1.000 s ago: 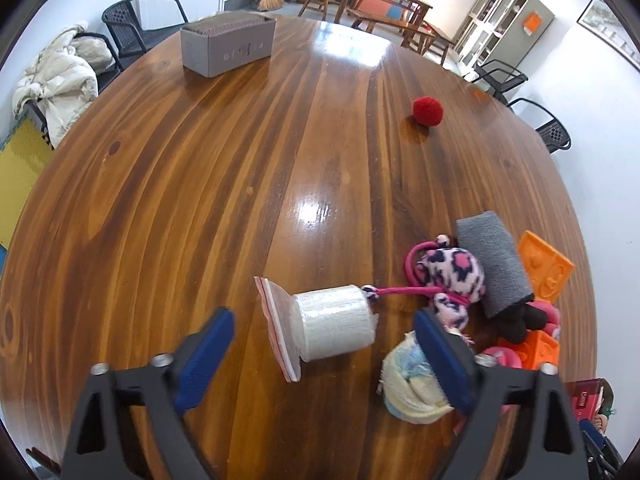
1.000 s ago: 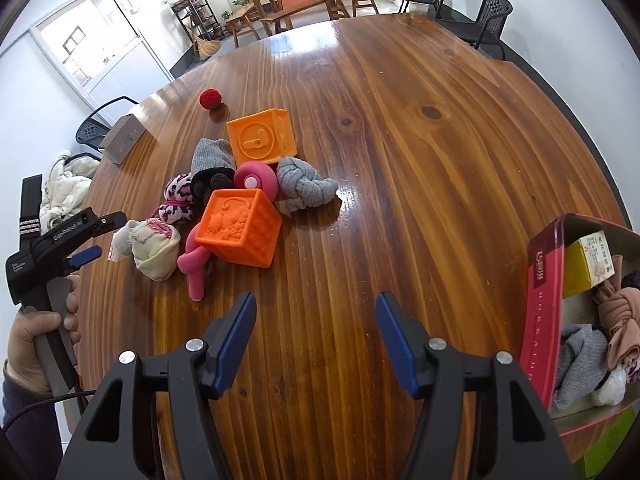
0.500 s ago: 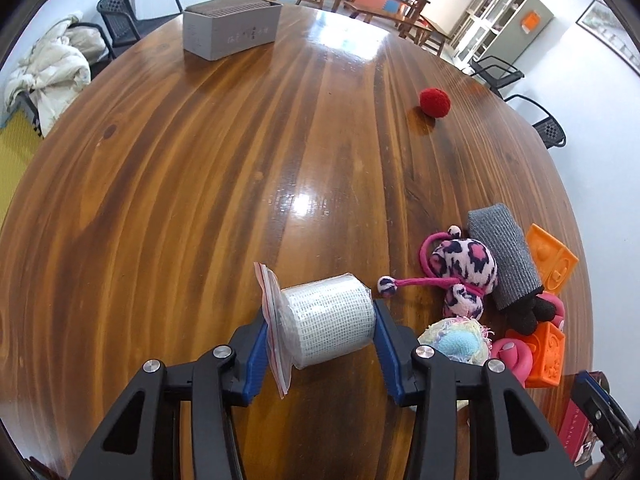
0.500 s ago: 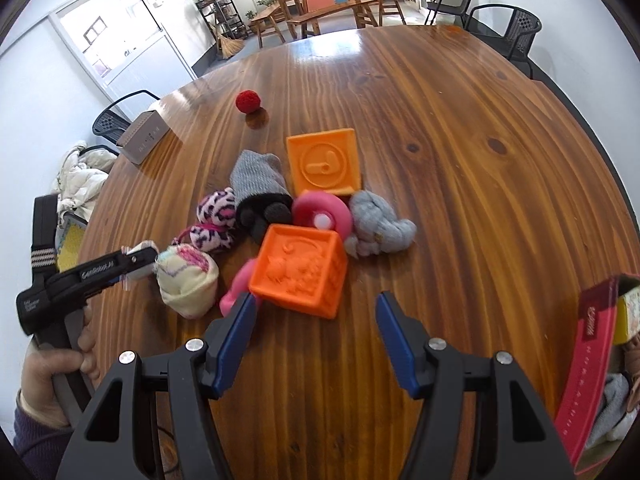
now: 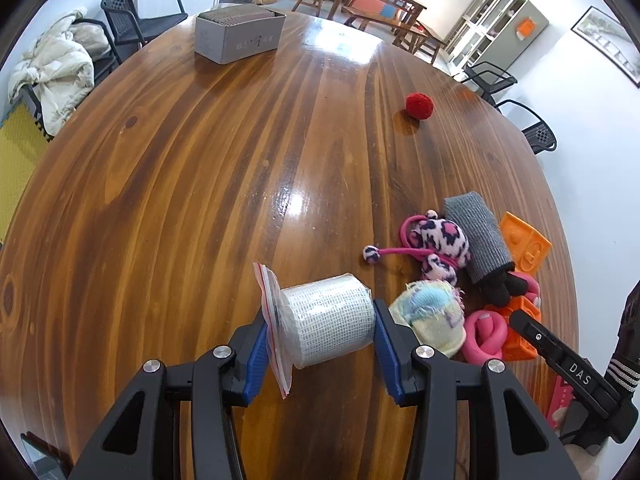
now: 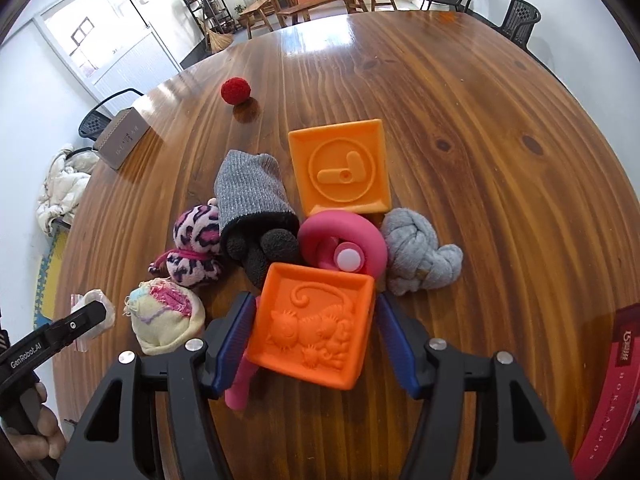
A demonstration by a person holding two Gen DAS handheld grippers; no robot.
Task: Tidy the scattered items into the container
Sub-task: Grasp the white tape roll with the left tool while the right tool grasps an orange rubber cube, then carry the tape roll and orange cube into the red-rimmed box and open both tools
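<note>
Glossy brown wood fills both views: a broad round counter [image 5: 208, 184] in a bright room with black chairs along its far rim. At the lower middle of the left wrist view, the left claw [image 5: 320, 336] is pinched on a white gauze roll [image 5: 328, 322] in a clear zip bag, one blue pad against each end of the roll. Just right of it lies a cream knitted ball [image 5: 430, 320] with pastel patches, touching the right pad. At the lower middle of the right wrist view, the right claw [image 6: 314, 338] brackets an orange cat-embossed block [image 6: 314, 330], its blue pads close beside the block's two sides; whether they actually press it I cannot tell. Behind the block sit a pink ring toy [image 6: 344, 244], a knotted grey cloth [image 6: 420, 254], a grey sock [image 6: 250, 196] with a black end, a pink leopard-print plush [image 6: 196, 248] and a second orange block [image 6: 342, 168] showing a clock face, all bunched together. Farther up, a red pom-pom [image 6: 235, 90] lies alone. A grey box [image 5: 239, 38] stands near the counter's far edge. At the lower right edge of the right wrist view shows the red wall of the container [image 6: 612, 392].
</note>
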